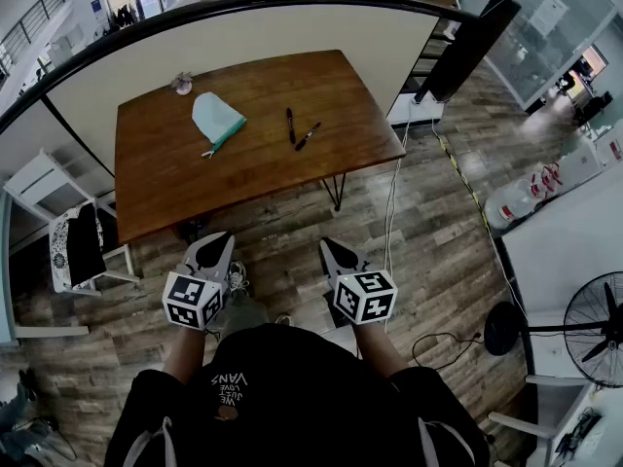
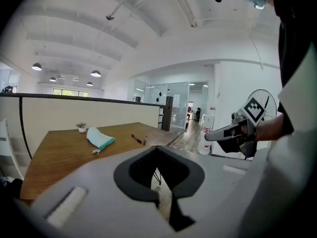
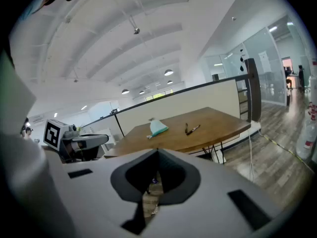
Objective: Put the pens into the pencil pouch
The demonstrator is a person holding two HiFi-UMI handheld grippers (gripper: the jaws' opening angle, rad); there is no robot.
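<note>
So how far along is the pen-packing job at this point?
Nothing looks done: both dark pens lie on the brown wooden table, right of the teal fabric pouch and apart from it. Nothing is in hand: the left gripper and right gripper are shut, empty, short of the table. Both pens remain to be picked up and pouched; whether the pouch is open is unclear.

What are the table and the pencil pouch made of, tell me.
The table looks like wood or wood veneer: brown, with grain streaks and a slight sheen. The pencil pouch seems to be soft matte fabric in pale teal, and it lies limp and flat.
</note>
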